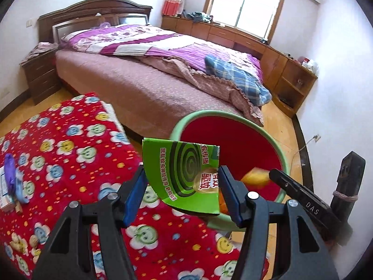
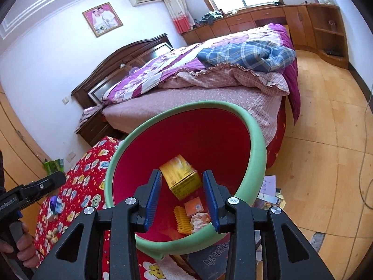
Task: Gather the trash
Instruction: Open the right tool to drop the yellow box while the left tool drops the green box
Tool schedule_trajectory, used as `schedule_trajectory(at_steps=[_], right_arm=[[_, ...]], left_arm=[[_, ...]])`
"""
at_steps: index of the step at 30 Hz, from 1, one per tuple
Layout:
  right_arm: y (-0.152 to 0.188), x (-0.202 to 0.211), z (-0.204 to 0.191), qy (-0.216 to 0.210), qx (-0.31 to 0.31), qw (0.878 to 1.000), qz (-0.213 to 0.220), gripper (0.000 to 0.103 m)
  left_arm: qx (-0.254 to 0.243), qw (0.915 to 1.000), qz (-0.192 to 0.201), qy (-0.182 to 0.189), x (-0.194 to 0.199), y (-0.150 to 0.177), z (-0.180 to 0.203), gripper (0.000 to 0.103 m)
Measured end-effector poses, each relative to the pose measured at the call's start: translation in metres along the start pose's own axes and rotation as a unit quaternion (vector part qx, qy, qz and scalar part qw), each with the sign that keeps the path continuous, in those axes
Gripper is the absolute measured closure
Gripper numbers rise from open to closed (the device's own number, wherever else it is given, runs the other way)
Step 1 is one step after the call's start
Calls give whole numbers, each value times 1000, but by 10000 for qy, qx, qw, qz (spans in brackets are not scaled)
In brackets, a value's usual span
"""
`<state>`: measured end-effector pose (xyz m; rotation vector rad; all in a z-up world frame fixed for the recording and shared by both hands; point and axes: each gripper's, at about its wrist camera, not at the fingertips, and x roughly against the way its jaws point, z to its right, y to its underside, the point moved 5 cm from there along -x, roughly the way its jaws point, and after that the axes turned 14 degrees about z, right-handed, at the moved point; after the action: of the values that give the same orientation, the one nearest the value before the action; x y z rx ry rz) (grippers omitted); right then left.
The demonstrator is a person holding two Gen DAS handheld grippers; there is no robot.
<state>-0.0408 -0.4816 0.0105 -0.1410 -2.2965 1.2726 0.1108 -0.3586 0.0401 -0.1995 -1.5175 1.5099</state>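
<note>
Item: green coil-box card (image 1: 184, 175). You are gripping it across its width in your left gripper (image 1: 183, 193), carrying it just above the near rim of the bin (image 1: 177, 126), presumably so it falls inside when you let go.

Item: yellow carton (image 2: 183, 176). It is sitting inside the bin (image 2: 256, 140), level with your right gripper (image 2: 183, 197); the pads are standing clear of it on both sides, so you are holding nothing there. The gripper is hanging over the bin's mouth, apparently a drop just made.

Item: scraps still outstanding. A purple wad (image 1: 10, 175) and a small box are lying on the red flowered desk (image 1: 70, 140), left of the bin.

View notes: only the right wrist view is showing the bin's floor, with an orange packet (image 2: 194, 206), a yellow ridged piece (image 2: 183, 219) and crumpled paper. Only the left wrist view is showing the card's grip.
</note>
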Motion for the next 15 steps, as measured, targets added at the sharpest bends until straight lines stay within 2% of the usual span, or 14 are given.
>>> schedule_trajectory(at_steps=[4, 9, 13, 15], right_arm=[[-2, 5, 7, 47, -111, 9999, 96, 57], [-5, 14, 17, 70, -238, 9995, 200, 56], [-7, 19, 18, 77, -240, 9994, 244, 56], [-8, 19, 18, 78, -220, 9995, 235, 56]], left_arm=[[-139, 9993, -92, 332, -16, 6, 18, 41], [-314, 9974, -258, 601, -37, 18, 40, 41], [-445, 9969, -347, 544, -47, 26, 50, 40], [-419, 9972, -359, 511, -49, 27, 50, 36]])
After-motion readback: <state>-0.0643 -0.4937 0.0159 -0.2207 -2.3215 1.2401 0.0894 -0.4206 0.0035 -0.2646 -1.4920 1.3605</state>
